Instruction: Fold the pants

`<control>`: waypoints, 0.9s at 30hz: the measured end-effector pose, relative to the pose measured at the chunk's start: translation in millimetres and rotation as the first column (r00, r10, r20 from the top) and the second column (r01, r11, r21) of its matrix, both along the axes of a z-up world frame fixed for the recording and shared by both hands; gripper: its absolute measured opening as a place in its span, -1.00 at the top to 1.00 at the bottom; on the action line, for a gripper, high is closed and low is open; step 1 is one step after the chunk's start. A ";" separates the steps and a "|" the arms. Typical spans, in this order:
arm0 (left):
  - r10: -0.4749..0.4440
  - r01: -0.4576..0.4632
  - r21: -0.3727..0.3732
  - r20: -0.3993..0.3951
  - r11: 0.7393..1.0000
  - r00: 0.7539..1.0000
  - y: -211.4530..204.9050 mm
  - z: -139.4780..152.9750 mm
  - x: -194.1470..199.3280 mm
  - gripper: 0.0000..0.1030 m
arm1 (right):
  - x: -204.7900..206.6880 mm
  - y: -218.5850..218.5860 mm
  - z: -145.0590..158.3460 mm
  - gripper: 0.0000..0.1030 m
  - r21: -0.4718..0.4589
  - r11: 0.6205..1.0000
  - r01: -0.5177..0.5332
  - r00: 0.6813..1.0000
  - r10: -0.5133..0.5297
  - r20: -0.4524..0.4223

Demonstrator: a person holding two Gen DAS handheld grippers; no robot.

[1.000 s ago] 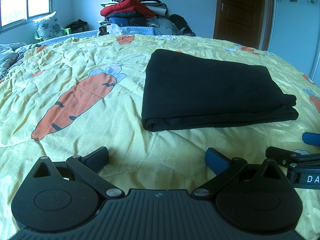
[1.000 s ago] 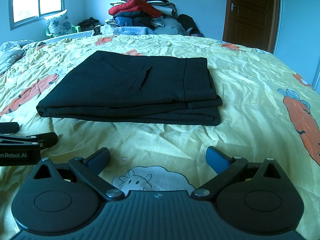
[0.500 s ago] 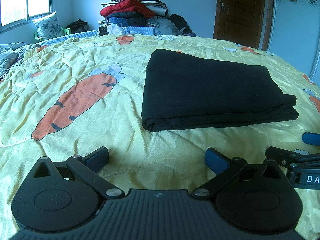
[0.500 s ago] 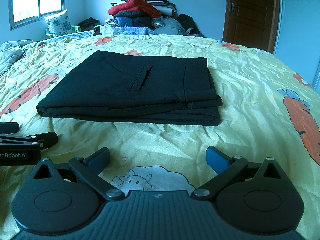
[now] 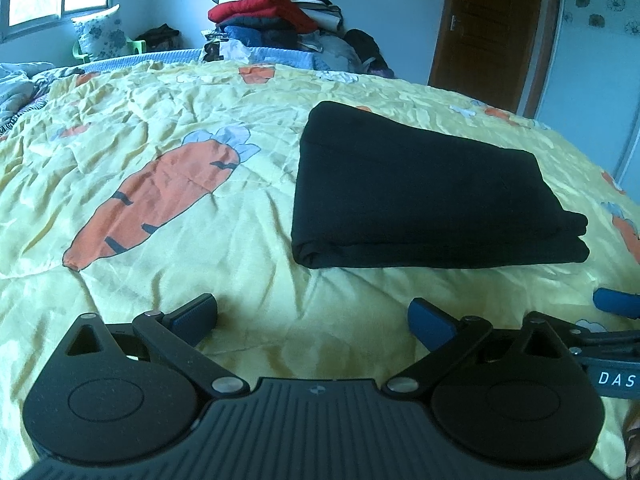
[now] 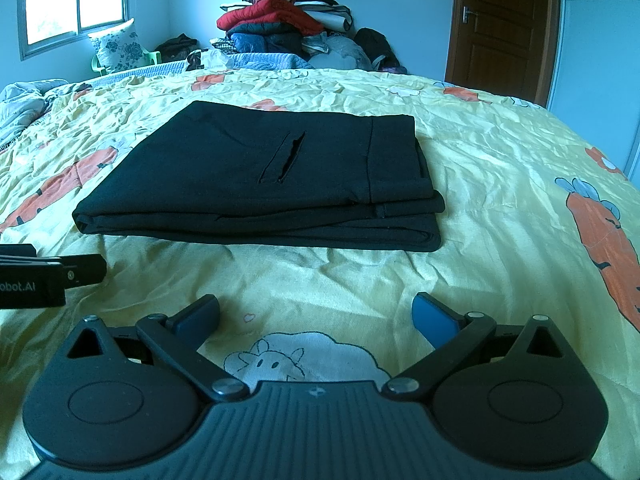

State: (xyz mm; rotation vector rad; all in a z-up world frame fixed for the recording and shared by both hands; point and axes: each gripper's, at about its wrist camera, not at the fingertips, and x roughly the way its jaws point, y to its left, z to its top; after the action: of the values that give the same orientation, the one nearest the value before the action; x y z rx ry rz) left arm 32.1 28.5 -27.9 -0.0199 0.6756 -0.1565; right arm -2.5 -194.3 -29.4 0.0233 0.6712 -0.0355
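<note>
Black pants (image 5: 420, 192) lie folded into a flat rectangle on the yellow carrot-print bedspread (image 5: 160, 208). In the right wrist view the pants (image 6: 256, 184) show a slit pocket on top and stacked layers along the near edge. My left gripper (image 5: 312, 318) rests open just above the bedspread, short of the pants' near-left corner, with nothing between its blue pads. My right gripper (image 6: 316, 314) is likewise open and empty, short of the pants' near edge. Each view catches the other gripper at its side edge.
A heap of clothes (image 6: 288, 36) is piled beyond the bed's far side. A brown door (image 6: 504, 28) stands at the back right, a window (image 6: 76, 0) and a flowered pillow (image 6: 116, 46) at the back left. Rumpled bedding (image 6: 24, 104) lies at the far left.
</note>
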 end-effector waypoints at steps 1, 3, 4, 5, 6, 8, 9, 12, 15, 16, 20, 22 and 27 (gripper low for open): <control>-0.006 0.006 0.013 -0.003 1.000 1.000 -1.0 0.2 0.5 -0.99 | 0.0 0.0 0.0 -1.00 0.000 1.000 0.000 1.000 0.000 0.000; -0.013 0.013 0.042 -0.007 0.999 1.000 -4.6 -0.2 1.1 -0.99 | 0.0 0.5 0.0 -1.00 0.000 1.000 0.000 1.000 0.000 0.000; -0.017 0.018 0.060 -0.010 0.998 1.000 -7.1 -0.4 1.3 -1.00 | 0.0 0.2 0.0 -1.00 0.000 1.000 0.000 1.000 0.000 0.000; -0.021 0.021 0.070 -0.011 0.997 1.000 -8.4 -0.7 1.7 -1.00 | 0.0 0.5 0.0 -1.00 0.000 1.000 0.000 1.000 0.000 0.000; -0.023 0.024 0.074 -0.011 0.997 1.000 -9.0 -0.8 1.5 -1.00 | 0.0 0.4 0.0 -1.00 0.000 1.000 0.000 1.000 0.000 0.000; -0.024 0.025 0.071 -0.012 0.997 1.000 -8.0 -1.3 1.7 -1.00 | 0.0 0.5 0.0 -1.00 0.000 1.000 0.000 1.000 0.000 0.000; -0.024 0.025 0.068 -0.013 0.997 1.000 -7.5 -1.3 1.8 -1.00 | 0.0 0.0 0.0 -1.00 0.000 1.000 0.000 1.000 0.000 0.000; -0.028 0.029 0.072 -0.013 0.997 1.000 -7.8 -1.9 1.7 -1.00 | 0.0 0.5 0.1 -1.00 0.000 1.000 0.000 1.000 0.000 0.000; -0.033 0.034 0.073 -0.011 0.997 0.999 -7.6 -2.3 1.1 -1.00 | 0.0 0.5 0.0 -1.00 0.000 1.000 0.000 1.000 0.000 0.000; -0.034 0.035 0.073 -0.011 0.997 0.999 -7.8 -2.4 1.0 -1.00 | 0.0 -0.1 0.0 -1.00 0.000 1.000 0.000 1.000 0.000 0.000; -0.037 0.038 0.072 -0.010 0.997 0.999 -8.5 -2.4 -0.1 -1.00 | 0.0 0.5 0.1 -1.00 0.000 1.000 0.000 1.000 0.000 0.000; -0.038 0.039 0.071 -0.010 0.997 0.999 -8.4 -2.3 0.0 -1.00 | 0.0 0.2 0.1 -1.00 0.000 1.000 0.000 1.000 0.000 0.000; -0.035 0.035 0.069 -0.009 0.997 0.999 -8.6 -2.3 -0.6 -1.00 | 0.0 0.0 0.1 -1.00 0.000 1.000 0.000 1.000 0.000 0.000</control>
State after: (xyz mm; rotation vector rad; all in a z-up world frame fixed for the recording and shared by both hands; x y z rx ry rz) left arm 31.5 19.9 -30.2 0.0577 0.6895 -0.1669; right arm -2.5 -194.3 -29.2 0.0232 0.6711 -0.0356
